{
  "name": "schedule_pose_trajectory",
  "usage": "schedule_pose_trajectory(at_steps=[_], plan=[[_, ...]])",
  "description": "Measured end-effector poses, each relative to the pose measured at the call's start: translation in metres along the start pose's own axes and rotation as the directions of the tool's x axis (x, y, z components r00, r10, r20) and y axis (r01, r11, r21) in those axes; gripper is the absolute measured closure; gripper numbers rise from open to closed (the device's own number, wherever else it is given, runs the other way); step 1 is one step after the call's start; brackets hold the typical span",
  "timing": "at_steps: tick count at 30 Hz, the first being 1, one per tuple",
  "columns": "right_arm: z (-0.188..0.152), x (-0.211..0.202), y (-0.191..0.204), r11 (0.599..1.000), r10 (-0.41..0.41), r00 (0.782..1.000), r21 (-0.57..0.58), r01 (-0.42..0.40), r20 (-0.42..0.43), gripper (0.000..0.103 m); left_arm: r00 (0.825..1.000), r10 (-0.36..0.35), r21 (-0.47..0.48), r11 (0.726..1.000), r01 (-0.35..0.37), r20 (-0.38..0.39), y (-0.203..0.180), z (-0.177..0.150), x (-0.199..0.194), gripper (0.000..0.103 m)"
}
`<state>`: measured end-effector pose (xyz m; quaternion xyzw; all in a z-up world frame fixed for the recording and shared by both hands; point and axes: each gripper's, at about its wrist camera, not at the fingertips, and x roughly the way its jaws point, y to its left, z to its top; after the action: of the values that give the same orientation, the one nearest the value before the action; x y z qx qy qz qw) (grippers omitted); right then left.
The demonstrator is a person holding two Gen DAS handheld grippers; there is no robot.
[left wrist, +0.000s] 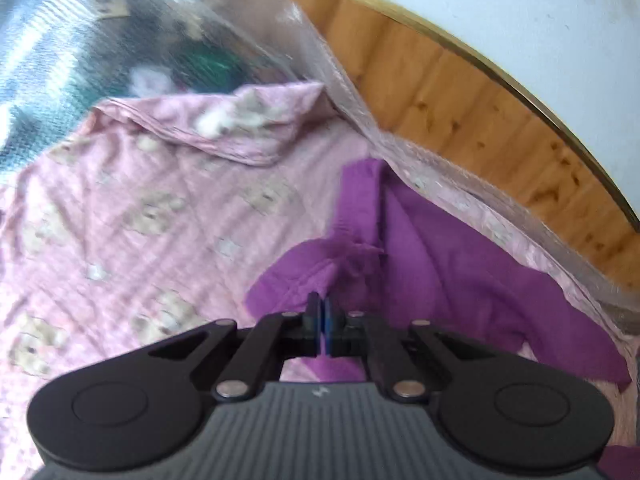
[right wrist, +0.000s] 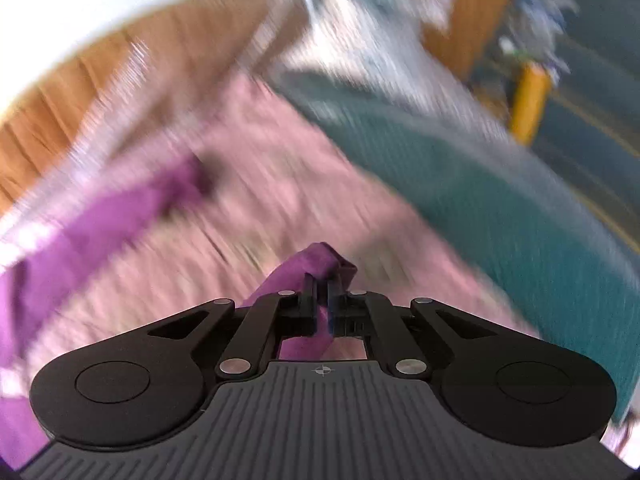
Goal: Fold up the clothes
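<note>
A purple garment (left wrist: 440, 256) lies crumpled on a pink bear-print sheet (left wrist: 140, 208), near its right edge. My left gripper (left wrist: 322, 312) is shut, its jaws pinching an edge of the purple cloth. In the right wrist view, heavily blurred, my right gripper (right wrist: 322, 284) is shut on a bunched corner of the purple garment (right wrist: 316, 264), held above the sheet (right wrist: 280, 184). The rest of the cloth trails off to the left (right wrist: 92, 224).
A wooden headboard (left wrist: 460, 92) with a gold rim runs along the far right. Clear plastic wrap (left wrist: 140, 20) covers the mattress edge. A teal surface (right wrist: 460, 184) lies to the right, with a yellow object (right wrist: 528, 100) beyond it.
</note>
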<state>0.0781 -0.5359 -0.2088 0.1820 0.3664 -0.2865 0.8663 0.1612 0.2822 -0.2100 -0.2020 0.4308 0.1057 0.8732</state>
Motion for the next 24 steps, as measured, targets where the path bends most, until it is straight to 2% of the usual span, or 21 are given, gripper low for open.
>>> schedule_pose_trajectory(at_steps=[2, 3, 4, 5, 6, 8, 11, 14, 16, 19, 21, 24], plan=[[0.022, 0.008, 0.016, 0.999, -0.002, 1.0, -0.042, 0.002, 0.007, 0.101, 0.998, 0.054, 0.022, 0.998, -0.053, -0.035, 0.004, -0.004, 0.012, 0.102], [0.032, 0.017, 0.023, 0.998, -0.001, 1.0, -0.057, 0.001, 0.001, 0.096, 0.995, 0.081, 0.033, 0.996, -0.079, -0.052, 0.007, -0.007, 0.017, 0.101], [0.039, 0.035, 0.03, 0.998, 0.015, 1.0, -0.058, -0.016, -0.021, 0.084, 0.993, 0.093, 0.036, 0.995, -0.09, -0.07, 0.009, -0.011, 0.023, 0.101], [0.042, 0.051, 0.031, 0.998, 0.043, 0.998, -0.04, -0.045, -0.039, 0.054, 0.992, 0.09, 0.03, 0.996, -0.087, -0.09, 0.011, -0.017, 0.029, 0.101], [0.045, 0.065, 0.032, 0.997, 0.068, 0.996, -0.019, -0.069, -0.056, 0.042, 0.99, 0.087, 0.023, 0.996, -0.085, -0.11, 0.013, -0.023, 0.034, 0.101], [0.04, 0.071, 0.023, 0.995, 0.061, 0.997, 0.078, -0.057, -0.05, 0.043, 0.991, 0.067, 0.002, 0.998, -0.068, -0.118, 0.016, -0.033, 0.035, 0.101], [0.013, 0.065, 0.004, 0.973, 0.102, 0.994, 0.213, -0.093, -0.033, 0.034, 0.993, 0.041, -0.027, 0.999, -0.044, -0.109, 0.02, -0.042, 0.03, 0.101], [-0.012, 0.079, 0.006, 0.968, 0.137, 0.985, 0.224, -0.112, -0.101, 0.034, 0.994, 0.033, -0.052, 0.998, -0.038, -0.105, 0.023, -0.044, 0.029, 0.101], [-0.016, 0.089, 0.017, 0.963, 0.158, 0.979, 0.238, -0.125, -0.125, 0.034, 0.993, 0.04, -0.052, 0.998, -0.046, -0.108, 0.02, -0.044, 0.031, 0.101], [-0.002, 0.099, 0.052, 0.959, 0.205, 0.972, 0.22, -0.177, -0.114, 0.03, 0.993, 0.053, -0.037, 0.998, -0.058, -0.11, 0.012, -0.042, 0.033, 0.101], [0.01, 0.106, 0.079, 0.963, 0.218, 0.969, 0.187, -0.195, -0.113, 0.023, 0.992, 0.057, -0.031, 0.998, -0.061, -0.11, 0.008, -0.044, 0.034, 0.101], [0.028, 0.119, 0.121, 0.98, 0.177, 0.977, 0.114, -0.164, -0.118, 0.019, 0.992, 0.06, -0.027, 0.998, -0.063, -0.11, 0.003, -0.047, 0.035, 0.101]])
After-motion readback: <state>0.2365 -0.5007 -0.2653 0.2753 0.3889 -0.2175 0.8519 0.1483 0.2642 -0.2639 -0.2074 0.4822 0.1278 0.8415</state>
